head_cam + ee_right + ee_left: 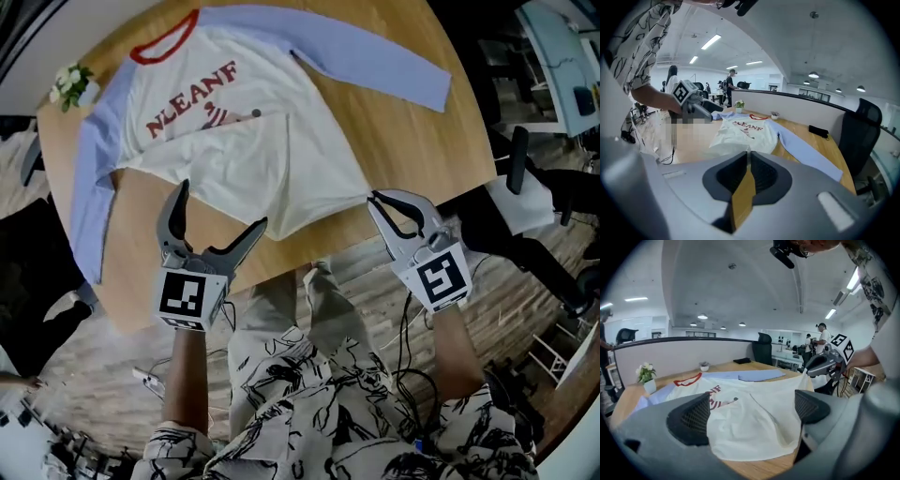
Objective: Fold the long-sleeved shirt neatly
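Open-plan office around a wooden table (422, 141)

Wood-look flooring (361, 272) lies below the table's near edge. A low grey partition (693, 355) runs along its far side, and a black office chair (762, 348) stands beyond its far end. Above it, round lamps (702, 317) and strip lights (855, 280) glow in a pale ceiling.

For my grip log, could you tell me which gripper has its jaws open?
The left gripper: its jaws stand wide apart over the shirt, whereas the right gripper is shut on its hem corner.
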The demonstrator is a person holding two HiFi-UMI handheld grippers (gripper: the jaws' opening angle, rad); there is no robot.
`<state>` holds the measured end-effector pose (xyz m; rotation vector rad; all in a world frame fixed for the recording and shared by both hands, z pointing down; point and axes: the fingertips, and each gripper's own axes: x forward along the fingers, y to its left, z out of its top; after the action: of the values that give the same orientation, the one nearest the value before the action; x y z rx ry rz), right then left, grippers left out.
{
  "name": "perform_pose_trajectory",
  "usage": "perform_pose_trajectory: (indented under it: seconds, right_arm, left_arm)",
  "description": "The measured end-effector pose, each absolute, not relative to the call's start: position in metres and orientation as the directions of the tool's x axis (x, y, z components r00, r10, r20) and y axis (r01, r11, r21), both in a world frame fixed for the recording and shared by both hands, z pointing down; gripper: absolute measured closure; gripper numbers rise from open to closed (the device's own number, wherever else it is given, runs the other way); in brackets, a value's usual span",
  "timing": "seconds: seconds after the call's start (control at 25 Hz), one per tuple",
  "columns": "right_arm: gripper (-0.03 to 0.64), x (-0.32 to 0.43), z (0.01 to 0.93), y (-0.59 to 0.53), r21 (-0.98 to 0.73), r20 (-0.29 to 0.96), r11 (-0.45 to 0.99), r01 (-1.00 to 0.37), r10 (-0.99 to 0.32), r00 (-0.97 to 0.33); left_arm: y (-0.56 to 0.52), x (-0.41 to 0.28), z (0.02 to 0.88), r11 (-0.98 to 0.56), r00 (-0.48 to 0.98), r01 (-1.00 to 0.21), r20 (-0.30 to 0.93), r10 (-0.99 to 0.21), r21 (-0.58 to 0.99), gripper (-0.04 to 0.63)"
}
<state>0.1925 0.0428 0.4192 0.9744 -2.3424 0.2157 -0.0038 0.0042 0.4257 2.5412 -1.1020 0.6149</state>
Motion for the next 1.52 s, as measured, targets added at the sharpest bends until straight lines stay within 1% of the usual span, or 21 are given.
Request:
perform_pose_trajectory:
  seconds: [0.16,0.32,0.4,0.52,0.6,0.64,0.72,0.88,0.92,0.96,1.04,1.12,1.16,1.24,1.4,1.52]
  right_arm:
    - [0.578,0.215,0.456,0.064,0.091,0.541,0.674,-0.733,-0.651,-0.532]
    - [0.577,0.235,0.495,0.073,0.080,0.500,0.617,-0.783,-0.704,-0.504]
    - [0.577,0.245,0.513,0.076,0.067,0.502,0.598,-0.799,-0.712,-0.491]
    - [0.574,0.260,0.533,0.078,0.059,0.520,0.594,-0.802,-0.704,-0.483]
    - [0.573,0.267,0.544,0.082,0.060,0.536,0.590,-0.805,-0.700,-0.472]
    - [0.583,0.270,0.549,0.084,0.060,0.544,0.584,-0.810,-0.699,-0.463]
    - [0.573,0.276,0.555,0.088,0.050,0.556,0.569,-0.821,-0.699,-0.450]
    - [0.519,0.285,0.550,0.093,0.015,0.545,0.546,-0.837,-0.707,-0.451]
    - [0.505,0.285,0.546,0.094,0.008,0.539,0.548,-0.836,-0.707,-0.458]
    - [0.490,0.284,0.544,0.095,0.001,0.536,0.552,-0.834,-0.704,-0.466]
    - [0.485,0.278,0.538,0.097,-0.013,0.535,0.563,-0.827,-0.695,-0.481]
    - [0.483,0.269,0.532,0.098,-0.019,0.527,0.581,-0.814,-0.686,-0.502]
    - [0.482,0.264,0.529,0.099,-0.023,0.521,0.589,-0.808,-0.683,-0.512]
    - [0.480,0.254,0.524,0.099,-0.037,0.511,0.598,-0.800,-0.677,-0.530]
    - [0.480,0.242,0.517,0.098,-0.029,0.512,0.637,-0.771,-0.653,-0.558]
    - [0.476,0.234,0.511,0.093,-0.045,0.511,0.647,-0.761,-0.640,-0.574]
  left_arm:
    - [-0.027,0.021,0.446,-0.715,0.636,-0.695,0.528,-0.562,0.076,0.049]
    - [-0.056,0.044,0.471,-0.750,0.642,-0.655,0.587,-0.493,0.087,0.097]
    - [-0.067,0.056,0.487,-0.768,0.630,-0.634,0.633,-0.449,0.086,0.109]
    - [-0.081,0.074,0.509,-0.785,0.615,-0.613,0.678,-0.403,0.088,0.151]
    - [-0.092,0.083,0.522,-0.797,0.604,-0.599,0.698,-0.385,0.079,0.208]
    - [-0.097,0.087,0.527,-0.803,0.599,-0.592,0.706,-0.378,0.073,0.232]
    - [-0.105,0.093,0.536,-0.812,0.594,-0.579,0.719,-0.362,0.070,0.281]
    - [-0.113,0.100,0.555,-0.829,0.555,-0.557,0.767,-0.323,0.054,0.358]
    - [-0.115,0.101,0.560,-0.830,0.545,-0.555,0.777,-0.315,0.052,0.369]
    - [-0.116,0.101,0.564,-0.831,0.536,-0.554,0.786,-0.310,0.050,0.377]
    - [-0.119,0.103,0.569,-0.830,0.523,-0.556,0.796,-0.306,0.046,0.397]
    - [-0.121,0.103,0.574,-0.827,0.513,-0.561,0.804,-0.300,0.049,0.439]
    - [-0.121,0.103,0.576,-0.825,0.505,-0.563,0.810,-0.297,0.048,0.471]
    - [-0.120,0.100,0.580,-0.822,0.486,-0.568,0.822,-0.298,0.037,0.557]
    - [-0.119,0.096,0.576,-0.827,0.481,-0.562,0.817,-0.320,0.007,0.572]
    - [-0.115,0.090,0.548,-0.816,0.518,-0.578,0.771,-0.369,-0.003,0.574]
